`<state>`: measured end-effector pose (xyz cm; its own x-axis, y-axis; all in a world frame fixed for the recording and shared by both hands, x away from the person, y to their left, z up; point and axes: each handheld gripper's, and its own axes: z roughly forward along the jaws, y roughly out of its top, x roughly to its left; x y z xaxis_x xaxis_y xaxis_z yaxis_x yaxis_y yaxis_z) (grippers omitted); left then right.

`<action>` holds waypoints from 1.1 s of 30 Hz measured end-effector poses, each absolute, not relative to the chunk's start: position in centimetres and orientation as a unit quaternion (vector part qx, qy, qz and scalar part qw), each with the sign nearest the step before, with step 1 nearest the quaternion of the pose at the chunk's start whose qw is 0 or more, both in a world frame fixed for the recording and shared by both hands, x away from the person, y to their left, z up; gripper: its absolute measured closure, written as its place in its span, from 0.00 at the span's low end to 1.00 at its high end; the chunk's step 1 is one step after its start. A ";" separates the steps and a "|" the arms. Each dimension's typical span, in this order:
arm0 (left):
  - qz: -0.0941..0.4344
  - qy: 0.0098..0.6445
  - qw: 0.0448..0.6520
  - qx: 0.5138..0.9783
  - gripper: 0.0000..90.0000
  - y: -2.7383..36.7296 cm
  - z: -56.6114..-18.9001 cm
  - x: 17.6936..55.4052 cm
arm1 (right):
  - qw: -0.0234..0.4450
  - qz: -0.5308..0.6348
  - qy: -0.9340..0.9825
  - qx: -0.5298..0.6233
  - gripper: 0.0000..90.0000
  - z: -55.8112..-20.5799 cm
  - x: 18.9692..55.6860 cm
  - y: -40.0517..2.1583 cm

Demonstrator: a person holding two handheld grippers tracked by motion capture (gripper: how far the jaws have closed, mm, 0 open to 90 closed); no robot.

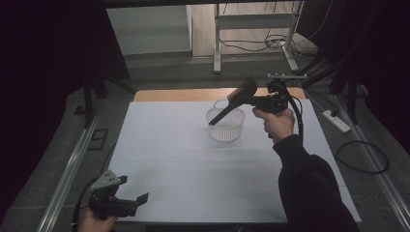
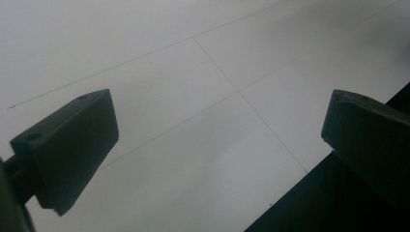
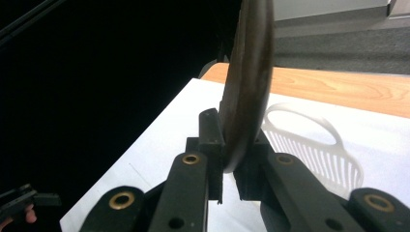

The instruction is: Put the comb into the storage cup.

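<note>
My right gripper [image 1: 245, 99] is raised over the back of the white table [image 1: 169, 159] and is shut on a dark brown utensil [image 1: 231, 104]. Its flat head points up and back, and its black handle slants down over a white slotted basket [image 1: 227, 129]. The right gripper view has the jaws [image 3: 227, 145] clamped on the utensil [image 3: 249, 72], edge-on, with the basket [image 3: 314, 150] just beyond. My left gripper [image 1: 133, 189] is held low at the table's front left corner, open. Bare table shows between its jaws [image 2: 217, 140].
A wooden strip [image 1: 183, 94] runs along the table's far edge. A metal frame [image 1: 217, 43] and cables stand on the floor behind. A white power strip [image 1: 336, 121] and a looped cable lie on the floor at right. Metal rails flank the table.
</note>
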<state>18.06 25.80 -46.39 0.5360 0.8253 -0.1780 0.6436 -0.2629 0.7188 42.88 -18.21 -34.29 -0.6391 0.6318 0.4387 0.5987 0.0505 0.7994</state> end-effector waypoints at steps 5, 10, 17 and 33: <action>0.116 0.468 0.388 0.786 0.00 25.8 -46.4 18.1 | 0.025 0.540 0.724 0.429 0.93 -34.0 43.4 -18.2; 0.115 0.468 0.388 0.786 0.00 25.8 -46.4 18.1 | 0.035 0.537 0.722 0.435 0.93 -34.0 44.0 -18.2; 0.115 0.467 0.387 0.786 0.00 25.8 -46.4 18.1 | 0.048 0.527 0.723 0.444 0.93 -34.5 44.7 -18.2; 0.114 0.467 0.387 0.787 0.00 25.8 -46.4 18.1 | 0.054 0.510 0.728 0.455 0.93 -36.7 45.9 -17.3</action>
<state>18.11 25.83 -46.42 0.5382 0.8229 -0.1821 0.6468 -0.2647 0.7153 45.86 -17.30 -36.65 -0.5806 0.7173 0.3852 0.6068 0.0658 0.7922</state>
